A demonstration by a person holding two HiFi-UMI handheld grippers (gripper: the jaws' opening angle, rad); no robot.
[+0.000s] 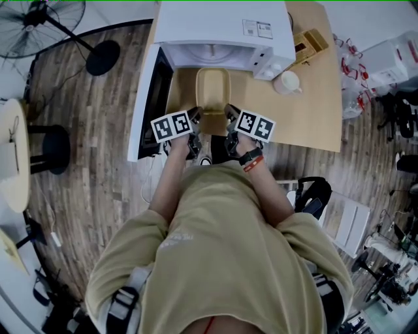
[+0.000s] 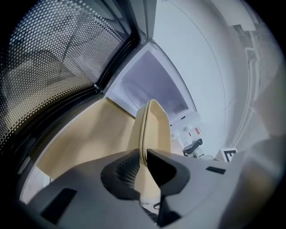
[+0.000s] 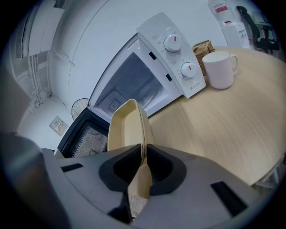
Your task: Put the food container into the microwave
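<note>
Under me runs a floor point(image 1: 85, 163) of grey-brown wood planks. A pale wooden table point(image 1: 313, 111) stands ahead of me. To my left are a black fan point(image 1: 39, 19) on a round base, a black stool point(image 1: 49, 149) and a round cream table point(image 1: 13, 156). The wall point(image 3: 89, 31) is white.

Head view: food container point(image 1: 212, 91) near corners hidden under left gripper point(image 1: 196, 121) and right gripper point(image 1: 230, 117); microwave point(image 1: 222, 26) cavity mostly hidden by its top; label point(image 1: 257, 28) print too small; fan point(image 1: 39, 19) cut off at the picture's top edge
</note>
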